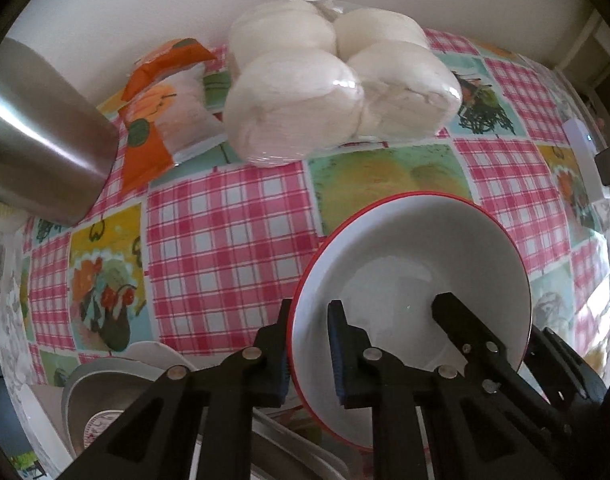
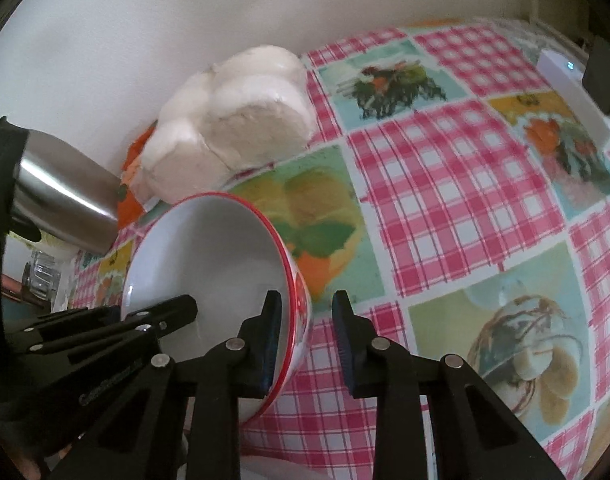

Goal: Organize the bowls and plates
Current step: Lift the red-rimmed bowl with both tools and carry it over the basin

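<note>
Both wrist views look steeply down, close over the worktop [image 1: 225,220]; both share the red-rimmed bowl [image 1: 405,248].

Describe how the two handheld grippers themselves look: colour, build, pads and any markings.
Both the left gripper and the right gripper are matte black plastic linkages with triangular cut-outs, joined by round silver pivot pins. Each finger ends in a flat paddle faced with a ribbed blue pad. Faint raised lettering runs along one arm of the left gripper in the right wrist view, too blurred to read. No cables, sleeves or hands show.
</note>
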Tool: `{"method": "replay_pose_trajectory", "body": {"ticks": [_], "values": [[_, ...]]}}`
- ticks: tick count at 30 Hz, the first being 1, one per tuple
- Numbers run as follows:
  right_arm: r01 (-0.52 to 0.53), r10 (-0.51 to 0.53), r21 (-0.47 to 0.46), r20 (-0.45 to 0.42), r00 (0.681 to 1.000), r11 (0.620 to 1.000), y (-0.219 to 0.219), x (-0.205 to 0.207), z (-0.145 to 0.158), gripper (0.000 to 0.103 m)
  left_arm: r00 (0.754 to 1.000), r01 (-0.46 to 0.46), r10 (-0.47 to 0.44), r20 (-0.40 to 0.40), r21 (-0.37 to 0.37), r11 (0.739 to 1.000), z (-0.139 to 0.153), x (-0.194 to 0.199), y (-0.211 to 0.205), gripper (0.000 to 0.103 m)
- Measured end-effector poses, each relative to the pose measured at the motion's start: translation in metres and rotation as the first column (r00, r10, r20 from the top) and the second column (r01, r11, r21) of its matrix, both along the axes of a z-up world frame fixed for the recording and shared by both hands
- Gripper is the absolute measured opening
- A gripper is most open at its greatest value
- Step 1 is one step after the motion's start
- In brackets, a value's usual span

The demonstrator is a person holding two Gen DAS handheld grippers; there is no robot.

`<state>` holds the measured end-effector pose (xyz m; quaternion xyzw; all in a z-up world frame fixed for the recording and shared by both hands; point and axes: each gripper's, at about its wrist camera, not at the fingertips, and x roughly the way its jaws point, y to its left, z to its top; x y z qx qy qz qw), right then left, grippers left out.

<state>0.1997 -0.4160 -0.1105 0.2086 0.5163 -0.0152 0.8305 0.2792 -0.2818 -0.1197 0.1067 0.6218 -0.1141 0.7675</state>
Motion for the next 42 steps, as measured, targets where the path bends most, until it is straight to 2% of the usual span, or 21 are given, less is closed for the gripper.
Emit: {"method": "replay_pose_trajectory", "body": {"ticks": [7, 11, 18, 25, 36, 42], "values": [[-0.021, 0.021, 0.008, 0.015, 1.000, 1.000, -0.001, -0.002, 0.006, 0.026, 1.000, 0.007, -0.007, 0.027, -0.027, 1.000, 0.009, -0.002, 0.000, 0.019], [-0.018, 0.017, 0.034, 0.014, 1.000, 0.999, -0.002, -0.001, 0.005, 0.026, 0.997, 0.014, -0.011, 0.073, -0.050, 0.999, 0.025, -0.005, 0.006, 0.019], [-0.020, 0.020, 0.007, 0.064, 0.998, 1.000, 0.006, -0.009, 0.030, 0.026, 0.988, 0.025, -0.014, 0.155, -0.069, 0.997, 0.060, -0.014, 0.011, 0.019], [-0.038, 0.037, 0.004, 0.102, 0.994, 0.999, 0.012, -0.017, 0.050, 0.026, 0.977, 0.013, 0.006, 0.213, -0.090, 0.996, 0.081, -0.021, 0.018, 0.019], [-0.100, 0.101, -0.012, 0.139, 0.985, 0.995, 0.032, -0.034, 0.075, 0.026, 0.968, -0.058, 0.094, 0.234, -0.157, 0.986, 0.112, -0.047, 0.052, 0.019], [-0.147, 0.153, -0.055, 0.115, 0.982, 0.988, 0.052, -0.046, 0.085, 0.026, 0.964, -0.119, 0.165, 0.207, -0.220, 0.968, 0.117, -0.063, 0.077, 0.019]]}}
